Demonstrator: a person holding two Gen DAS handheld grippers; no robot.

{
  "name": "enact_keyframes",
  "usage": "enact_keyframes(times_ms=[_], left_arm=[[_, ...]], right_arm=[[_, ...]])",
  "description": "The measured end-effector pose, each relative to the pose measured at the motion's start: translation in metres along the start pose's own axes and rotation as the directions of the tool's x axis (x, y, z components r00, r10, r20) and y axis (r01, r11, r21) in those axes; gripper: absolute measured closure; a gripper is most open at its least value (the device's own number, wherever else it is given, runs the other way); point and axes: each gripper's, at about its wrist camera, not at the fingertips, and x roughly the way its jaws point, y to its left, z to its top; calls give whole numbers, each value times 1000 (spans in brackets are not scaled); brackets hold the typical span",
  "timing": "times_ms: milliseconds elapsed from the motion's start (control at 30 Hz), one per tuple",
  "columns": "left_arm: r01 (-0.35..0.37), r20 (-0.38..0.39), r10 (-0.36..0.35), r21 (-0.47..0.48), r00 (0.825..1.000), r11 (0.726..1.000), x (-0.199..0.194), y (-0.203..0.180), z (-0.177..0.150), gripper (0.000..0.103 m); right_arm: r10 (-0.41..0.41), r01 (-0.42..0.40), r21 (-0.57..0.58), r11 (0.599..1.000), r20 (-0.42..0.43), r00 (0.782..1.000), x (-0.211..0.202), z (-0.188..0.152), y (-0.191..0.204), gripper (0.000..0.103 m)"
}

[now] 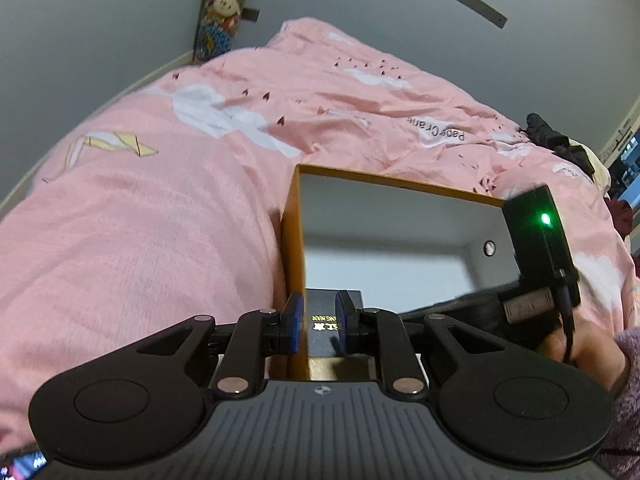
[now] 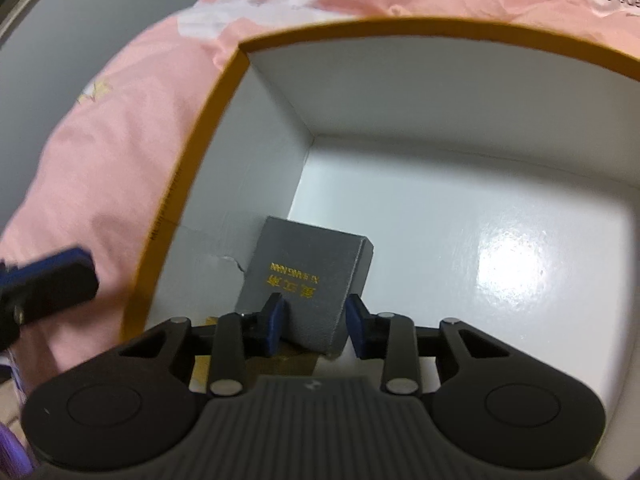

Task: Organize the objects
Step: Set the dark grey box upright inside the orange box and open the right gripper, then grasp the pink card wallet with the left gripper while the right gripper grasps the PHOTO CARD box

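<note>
- right claw (image 2: 313, 328) grasps the small grey box (image 2: 304, 284), tilted against the orange box's (image 2: 192, 184) near-left inner corner.
- left claw (image 1: 319, 322), clenched, sits at that same rim.

A small grey box (image 2: 308, 280) with gold lettering leans tilted in the near left corner of an open orange carton (image 2: 192, 152), white inside, on the bed.
</note>
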Motion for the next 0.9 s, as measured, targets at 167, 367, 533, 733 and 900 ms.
enact_keyframes(times_ms=[167, 367, 533, 733, 900], left_arm=[[26, 19, -27, 52, 999, 998, -21, -22, -19, 84], [44, 21, -47, 110, 999, 993, -34, -41, -42, 84], [89, 13, -92, 151, 996, 984, -41, -54, -56, 84], [118, -37, -113, 181, 993, 976, -35, -61, -78, 84], [128, -51, -120, 201, 991, 971, -41, -56, -96, 84]], right_arm=[[-5, 9, -38, 999, 88, 996, -35, -21, 11, 66], [-35, 58, -81, 995, 251, 967, -90, -65, 30, 66], [-111, 130, -23, 991, 398, 911, -120, -107, 34, 54], [-183, 195, 28, 980, 489, 853, -135, -153, 25, 52], [-212, 210, 61, 976, 487, 847, -137, -184, 24, 52]])
